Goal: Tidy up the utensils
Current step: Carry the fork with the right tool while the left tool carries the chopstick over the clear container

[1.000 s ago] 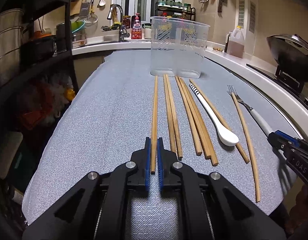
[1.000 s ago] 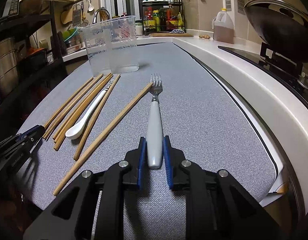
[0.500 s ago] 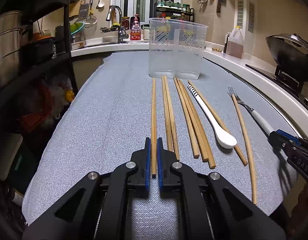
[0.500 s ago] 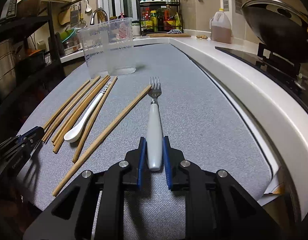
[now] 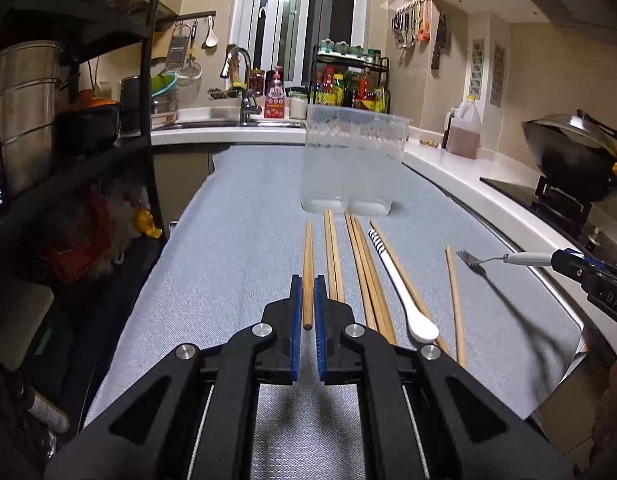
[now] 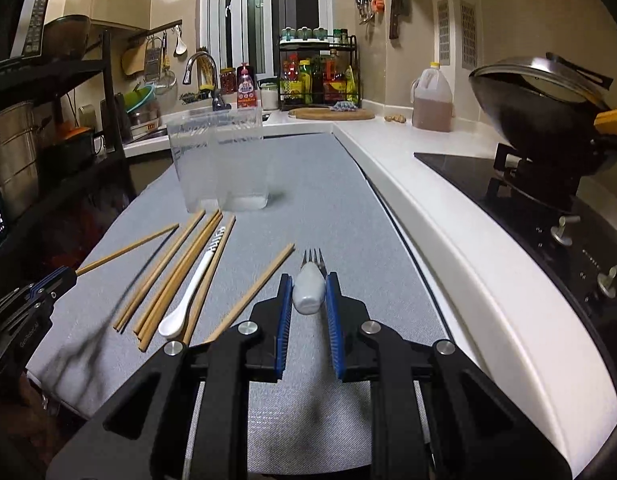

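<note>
Clear two-compartment container (image 5: 354, 164) stands empty — left gripper (image 5: 307, 280) clamps a chopstick (image 5: 308, 268), right gripper (image 6: 306, 280) pinches the fork (image 6: 310, 286).

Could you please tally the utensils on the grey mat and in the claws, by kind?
Chopsticks: 8, one held in the left claw
Spoon: 1
Fork: 1, held in the right claw
Total: 10
</note>
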Action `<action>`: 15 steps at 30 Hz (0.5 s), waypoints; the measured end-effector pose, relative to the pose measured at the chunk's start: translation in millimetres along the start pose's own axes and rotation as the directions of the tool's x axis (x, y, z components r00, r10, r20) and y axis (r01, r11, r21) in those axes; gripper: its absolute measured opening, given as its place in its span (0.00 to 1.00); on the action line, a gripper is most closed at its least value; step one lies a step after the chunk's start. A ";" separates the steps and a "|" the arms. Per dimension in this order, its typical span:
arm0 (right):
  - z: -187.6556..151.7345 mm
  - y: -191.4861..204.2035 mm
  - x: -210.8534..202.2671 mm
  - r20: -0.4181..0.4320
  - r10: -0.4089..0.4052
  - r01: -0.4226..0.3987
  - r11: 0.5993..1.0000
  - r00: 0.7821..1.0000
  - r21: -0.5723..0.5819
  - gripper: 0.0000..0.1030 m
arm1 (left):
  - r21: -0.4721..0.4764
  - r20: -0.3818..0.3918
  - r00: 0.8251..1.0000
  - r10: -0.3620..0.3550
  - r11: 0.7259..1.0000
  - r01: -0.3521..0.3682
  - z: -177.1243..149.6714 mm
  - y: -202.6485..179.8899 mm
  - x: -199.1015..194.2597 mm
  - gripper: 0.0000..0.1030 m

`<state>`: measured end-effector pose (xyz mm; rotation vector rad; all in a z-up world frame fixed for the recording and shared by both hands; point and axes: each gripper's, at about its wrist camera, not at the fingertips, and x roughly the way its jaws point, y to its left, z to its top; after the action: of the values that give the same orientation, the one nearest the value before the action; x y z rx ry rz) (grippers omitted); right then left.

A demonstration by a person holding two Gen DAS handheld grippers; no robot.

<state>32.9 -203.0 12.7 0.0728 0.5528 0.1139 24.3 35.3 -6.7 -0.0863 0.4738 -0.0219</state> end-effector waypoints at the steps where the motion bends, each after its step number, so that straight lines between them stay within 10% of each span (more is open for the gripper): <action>1: 3.4 -1.2 -0.6 0.003 0.000 0.000 1.000 1.000 -0.002 0.17 | 0.001 0.011 1.000 0.000 1.000 0.000 3.2 0.6 -2.2 0.06; 15: 52.0 6.1 -5.0 0.043 0.044 -0.043 0.999 0.998 -0.027 0.17 | -0.021 0.074 0.997 -0.028 0.999 0.030 44.9 6.1 -18.9 0.06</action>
<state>55.6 -199.5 60.0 0.0622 0.5063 0.1616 28.0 45.7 41.2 -0.1152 0.3990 -0.0417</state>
